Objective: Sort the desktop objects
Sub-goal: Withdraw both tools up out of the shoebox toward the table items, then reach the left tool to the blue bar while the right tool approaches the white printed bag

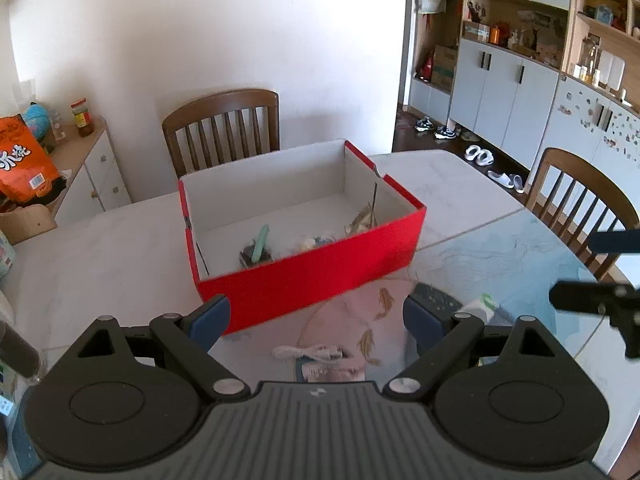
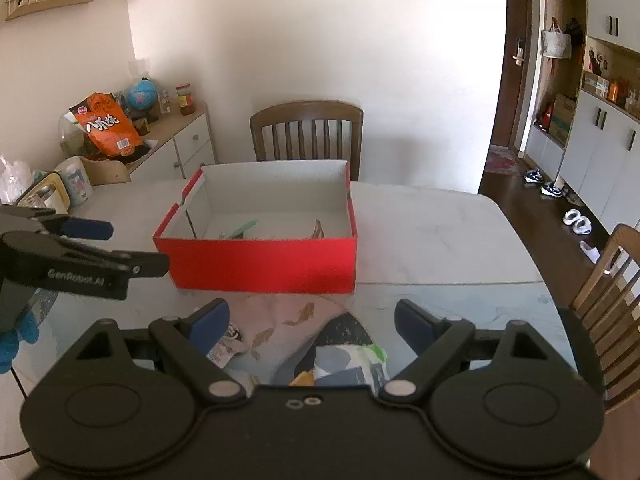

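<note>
A red box (image 1: 312,280) (image 2: 264,264) with a white inside stands on the table; a mint-green stick (image 1: 261,244) (image 2: 240,229) and several small items lie in it. My left gripper (image 1: 316,320) hangs open just in front of the box, above a pink fish-print mat (image 1: 372,312) with a bundled white cord (image 1: 308,353) below its empty fingers. My right gripper (image 2: 312,322) is open too, over the mat (image 2: 280,320), a white-and-green packet (image 2: 352,364) and a small wrapper (image 2: 226,346). The left gripper (image 2: 96,248) also shows at the left of the right wrist view.
Wooden chairs stand behind the table (image 1: 224,128) (image 2: 308,132) and at its right side (image 1: 580,200). A side cabinet (image 2: 180,136) holds an orange snack bag (image 2: 108,124), a globe and jars. A mug (image 2: 76,180) and a yellow container sit at the table's left edge. A dark object (image 1: 436,300) lies right of the mat.
</note>
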The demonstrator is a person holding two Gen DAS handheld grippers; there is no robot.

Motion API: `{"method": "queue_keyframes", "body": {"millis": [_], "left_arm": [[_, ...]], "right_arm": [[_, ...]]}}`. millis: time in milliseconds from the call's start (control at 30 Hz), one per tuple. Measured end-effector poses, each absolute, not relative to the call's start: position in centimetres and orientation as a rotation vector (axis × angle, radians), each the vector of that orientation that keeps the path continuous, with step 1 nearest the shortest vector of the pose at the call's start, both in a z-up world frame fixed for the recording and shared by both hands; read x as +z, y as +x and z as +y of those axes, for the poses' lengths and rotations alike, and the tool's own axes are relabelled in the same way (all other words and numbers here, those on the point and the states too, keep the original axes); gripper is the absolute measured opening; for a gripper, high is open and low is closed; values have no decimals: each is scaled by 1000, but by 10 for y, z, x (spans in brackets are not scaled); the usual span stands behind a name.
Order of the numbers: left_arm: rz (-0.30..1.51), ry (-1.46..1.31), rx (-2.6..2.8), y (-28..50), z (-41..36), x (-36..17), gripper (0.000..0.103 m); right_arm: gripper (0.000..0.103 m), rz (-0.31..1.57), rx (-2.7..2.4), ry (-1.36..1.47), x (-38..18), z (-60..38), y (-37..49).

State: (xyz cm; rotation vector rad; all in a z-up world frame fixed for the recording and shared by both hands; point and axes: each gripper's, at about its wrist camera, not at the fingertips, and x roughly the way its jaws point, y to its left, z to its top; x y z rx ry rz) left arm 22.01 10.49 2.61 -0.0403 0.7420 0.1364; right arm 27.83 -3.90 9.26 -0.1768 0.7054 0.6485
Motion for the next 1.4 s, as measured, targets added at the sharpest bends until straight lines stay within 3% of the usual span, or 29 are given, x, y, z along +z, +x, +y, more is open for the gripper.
{"method": "queue_keyframes", "body": {"millis": [1300, 1400], "left_arm": [[870, 8, -58, 128, 96, -101, 94], [864, 8, -82, 127, 96, -107, 103]], "right_arm": [[89, 772, 550, -199, 32, -63, 267], [89, 781, 543, -201, 29, -64, 270]]}}
